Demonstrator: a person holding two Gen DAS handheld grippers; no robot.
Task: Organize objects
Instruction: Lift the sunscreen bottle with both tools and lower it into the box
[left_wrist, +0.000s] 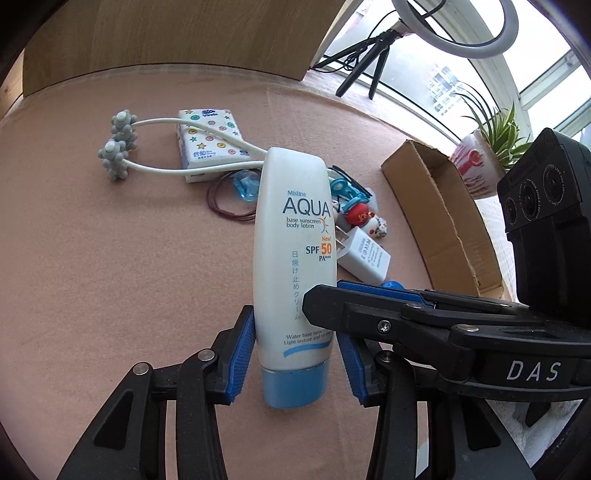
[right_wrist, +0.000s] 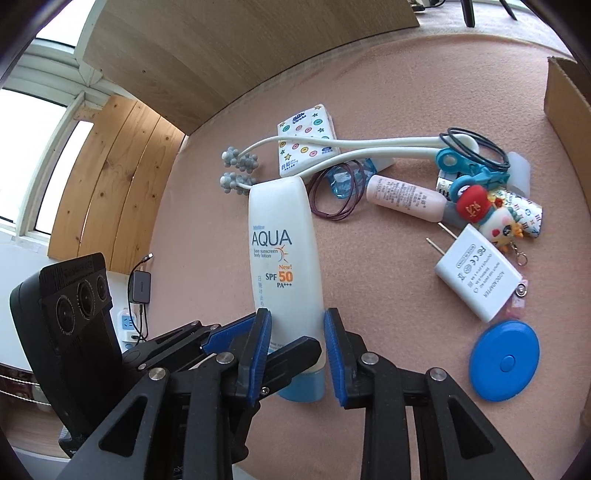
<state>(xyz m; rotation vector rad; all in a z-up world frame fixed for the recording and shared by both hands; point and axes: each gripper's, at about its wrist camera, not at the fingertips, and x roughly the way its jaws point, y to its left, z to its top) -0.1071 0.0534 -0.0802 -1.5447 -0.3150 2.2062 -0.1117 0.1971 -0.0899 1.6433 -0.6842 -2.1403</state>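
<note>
A white sunscreen tube (left_wrist: 291, 236) with a blue cap, printed AQUA, stands cap-down above the pink tabletop (left_wrist: 110, 258). My left gripper (left_wrist: 295, 332) is shut on its lower part, blue pads pressing the two narrow sides. My right gripper (left_wrist: 325, 291) reaches in from the right in the left wrist view and clamps the same tube across its front and back. In the right wrist view the sunscreen tube (right_wrist: 284, 251) sits between the right gripper's (right_wrist: 295, 328) blue pads, both touching it. The left gripper's fingers cross in from the lower left there.
Behind the tube lie a two-headed roller massager (right_wrist: 332, 147), a tissue pack (right_wrist: 306, 136), hair bands (right_wrist: 332, 199), a pink tube (right_wrist: 406, 197), a toy keychain (right_wrist: 495, 218), a white charger (right_wrist: 476, 273) and a blue disc (right_wrist: 506, 362). An open cardboard box (left_wrist: 443, 206) stands right.
</note>
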